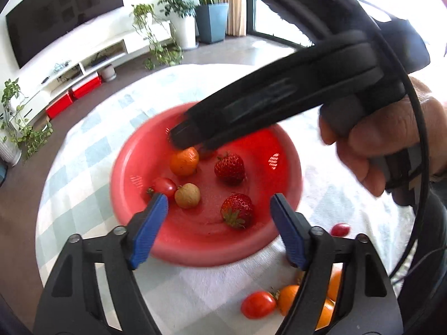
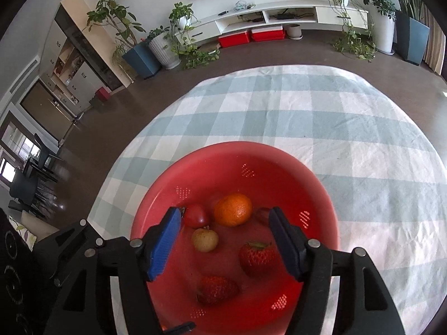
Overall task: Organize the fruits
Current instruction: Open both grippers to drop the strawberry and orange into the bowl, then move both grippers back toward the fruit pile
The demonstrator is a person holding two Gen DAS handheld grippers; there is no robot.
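1. Left claw (image 1: 218,209) spread wide, nothing between its ribbed blue pads (image 1: 148,231); hangs over the near rim of the red bowl (image 1: 134,150), lower centre of the left wrist view.
2. Right claw (image 2: 223,240) also spread and empty, blue ribbed pads, black hinged arms with metal rivets; sits over the bowl middle in the right wrist view.
3. Bowl: round, smooth matte red plastic, shallow, small perforated patches in the wall. Rests on the surface (image 2: 335,111), covered by a creased pale-green and white checked cloth.
4. Fruit in bowl: dimpled round orange (image 2: 233,209), two seeded strawberries (image 2: 257,258) with green caps, glossy cherry tomato (image 2: 195,216), rough tan round lychee-like fruit (image 2: 204,239). One dark red fruit (image 2: 262,215) sits partly behind the right pad; kind unclear.
5. Left wrist view only: right claw seen from outside as a long black body crossing the upper right, tip down near the orange; a hand (image 1: 385,139) grips its handle, black cable looping past.
6. Left wrist view only: loose fruit on the cloth outside the bowl, lower right: a cherry tomato (image 1: 340,229) just beside the rim, a larger tomato (image 1: 258,304) and orange fruits (image 1: 287,298) partly hidden behind the claw arm.
7. Right wrist view only: far half of the cloth, bare; a TV cabinet, red boxes and potted plants along the top.
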